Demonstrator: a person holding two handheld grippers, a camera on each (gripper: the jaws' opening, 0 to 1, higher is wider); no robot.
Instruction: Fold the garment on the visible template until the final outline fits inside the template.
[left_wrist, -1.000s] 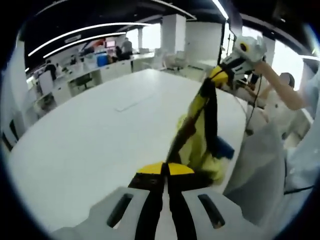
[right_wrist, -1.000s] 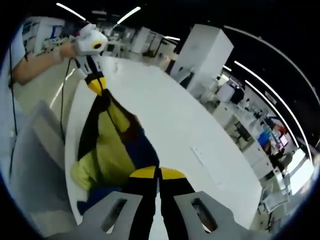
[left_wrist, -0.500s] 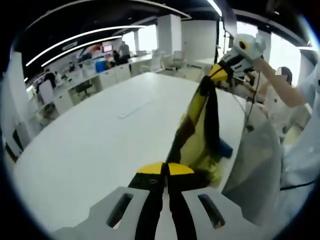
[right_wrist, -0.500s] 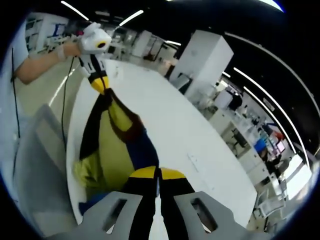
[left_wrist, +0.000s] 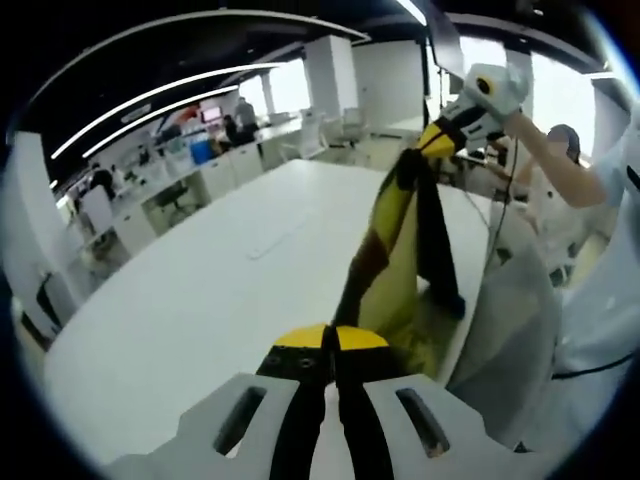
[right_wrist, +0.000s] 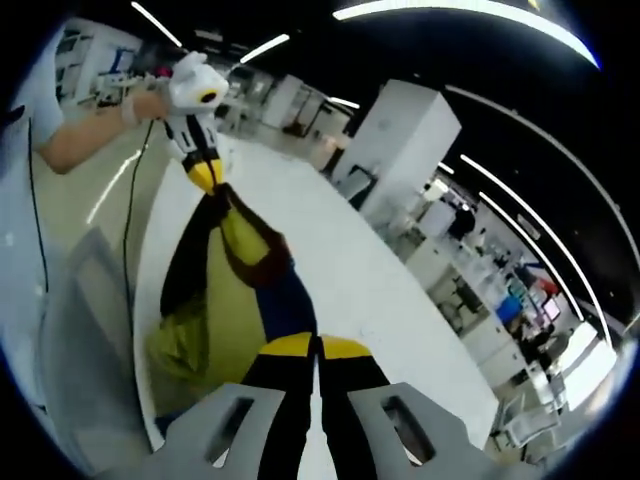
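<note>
Currently we have the yellow, black and blue fabric garment (left_wrist: 400, 255) lifted off the large white oval table (left_wrist: 200, 290), stretched as a sagging band between our two grippers, its lower folds hanging down near the table's near edge. In the right gripper view the same cloth (right_wrist: 225, 275) runs from our own jaws up to the other tool. We cannot make out a template outline on the tabletop in either view.

Step in hand, as we judge it: holding the garment up and pulling it straight before laying it down; no fold made yet. Next move calls for lowering it flat onto the table with both ends kept taut, so the cloth spreads rather than bunches.

Left gripper (left_wrist: 333, 345): jaws clenched together, a corner of the garment pinched at the yellow tips. It also shows in the right gripper view (right_wrist: 207, 178), clamped on the far end of the cloth. Right gripper (right_wrist: 318, 350): jaws likewise clenched on the fabric; in the left gripper view it (left_wrist: 432, 148) grips the cloth's upper end.
</note>
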